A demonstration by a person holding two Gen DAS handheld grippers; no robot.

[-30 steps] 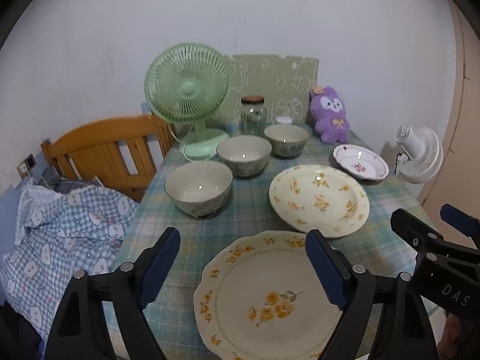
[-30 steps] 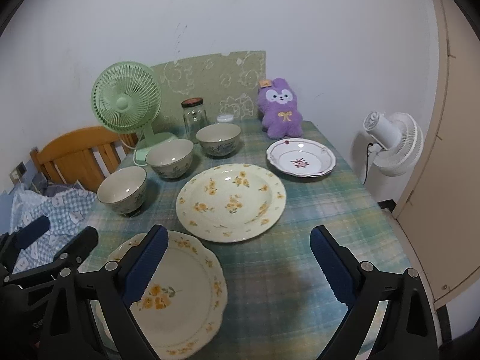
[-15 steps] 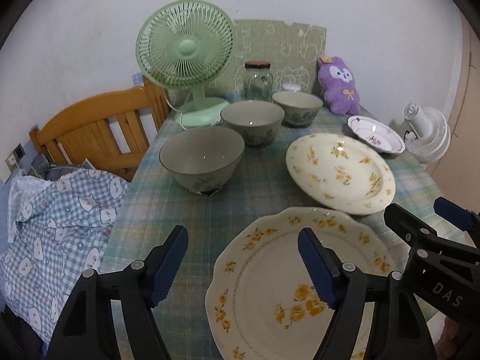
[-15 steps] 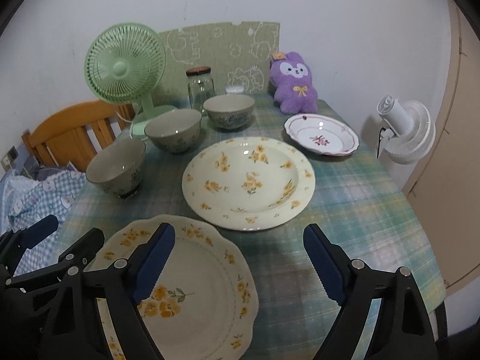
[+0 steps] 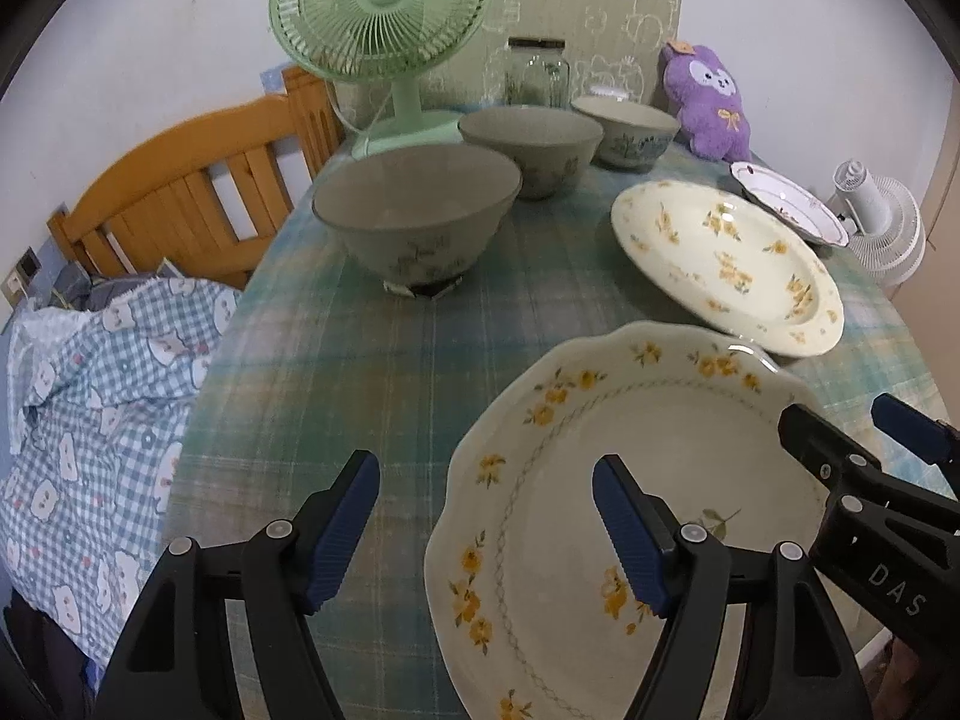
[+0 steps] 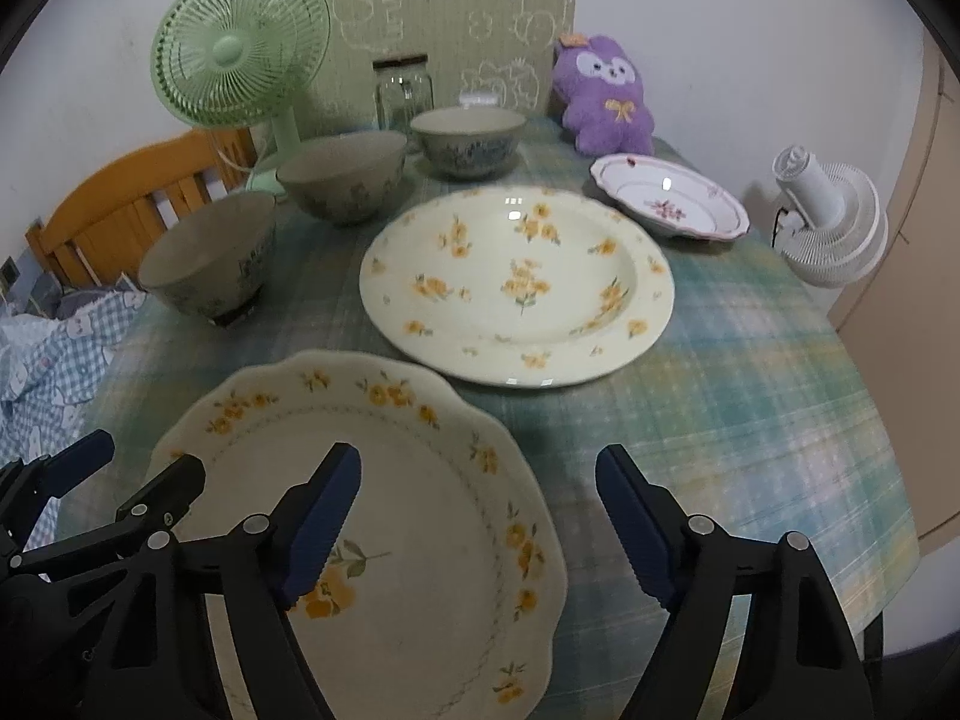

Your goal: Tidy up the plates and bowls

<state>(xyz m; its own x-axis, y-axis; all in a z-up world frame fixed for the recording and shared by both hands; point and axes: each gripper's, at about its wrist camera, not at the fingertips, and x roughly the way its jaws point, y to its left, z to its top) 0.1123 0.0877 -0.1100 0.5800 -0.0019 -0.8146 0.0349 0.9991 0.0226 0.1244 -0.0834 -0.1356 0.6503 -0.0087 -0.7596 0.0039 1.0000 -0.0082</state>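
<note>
A scalloped cream plate (image 5: 660, 420) (image 6: 420, 450) with yellow flowers lies at the table's near edge. My left gripper (image 5: 483, 504) hangs open over its left rim, pads clear of it. Over the right rim, my right gripper (image 6: 477, 480) is open with its jaws closing, and the rim lies between them untouched. Behind lie a round flowered plate (image 6: 516, 282) and a small pink-flowered plate (image 6: 672, 198). Three grey-green bowls (image 5: 414, 210) (image 5: 531, 144) (image 5: 627, 126) stand in a row at the left.
At the table's back stand a green fan (image 5: 378, 6), a glass jar (image 5: 537, 78) and a purple plush toy (image 5: 711, 102). A wooden chair (image 5: 180, 192) with checked cloth (image 5: 90, 390) is at the left. A white fan (image 6: 828, 222) stands off the right edge.
Both grippers have sunk toward the scalloped plate and tipped further down. Their jaws have narrowed a little. Nothing on the table has moved.
</note>
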